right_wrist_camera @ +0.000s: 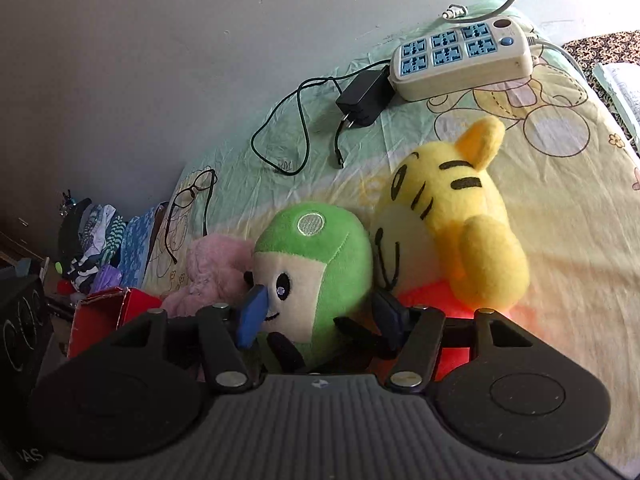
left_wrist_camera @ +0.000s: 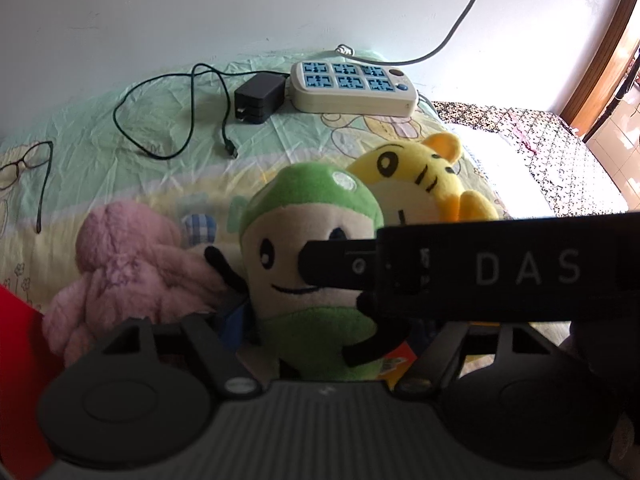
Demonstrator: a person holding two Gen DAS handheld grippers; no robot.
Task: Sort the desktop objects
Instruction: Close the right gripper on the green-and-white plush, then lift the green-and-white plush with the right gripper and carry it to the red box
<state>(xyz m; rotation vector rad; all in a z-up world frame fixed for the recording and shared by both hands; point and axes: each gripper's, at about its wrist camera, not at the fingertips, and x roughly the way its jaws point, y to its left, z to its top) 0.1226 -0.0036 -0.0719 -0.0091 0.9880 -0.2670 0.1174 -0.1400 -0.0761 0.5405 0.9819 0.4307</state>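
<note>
A green and cream plush doll (left_wrist_camera: pixel 308 256) (right_wrist_camera: pixel 316 272) stands between a pink plush (left_wrist_camera: pixel 132 268) (right_wrist_camera: pixel 216 276) on its left and a yellow tiger plush (left_wrist_camera: pixel 424 184) (right_wrist_camera: pixel 452 216) on its right. My right gripper (right_wrist_camera: pixel 320 316) has its blue fingers (right_wrist_camera: pixel 252 316) on either side of the green doll, pressing its lower face and body. The right gripper also crosses the left wrist view as a black bar (left_wrist_camera: pixel 480 268) in front of the doll. My left gripper (left_wrist_camera: pixel 320 344) sits close behind the doll; its fingertips are hidden.
On the cartoon-print sheet (left_wrist_camera: pixel 120 128) (right_wrist_camera: pixel 560 200) lie a black charger with cable (left_wrist_camera: pixel 256 96) (right_wrist_camera: pixel 364 96), a power strip (left_wrist_camera: pixel 352 86) (right_wrist_camera: pixel 460 58) and glasses (left_wrist_camera: pixel 28 168) (right_wrist_camera: pixel 192 200). A red box (right_wrist_camera: pixel 104 316) and piled clothes (right_wrist_camera: pixel 96 240) sit at the left.
</note>
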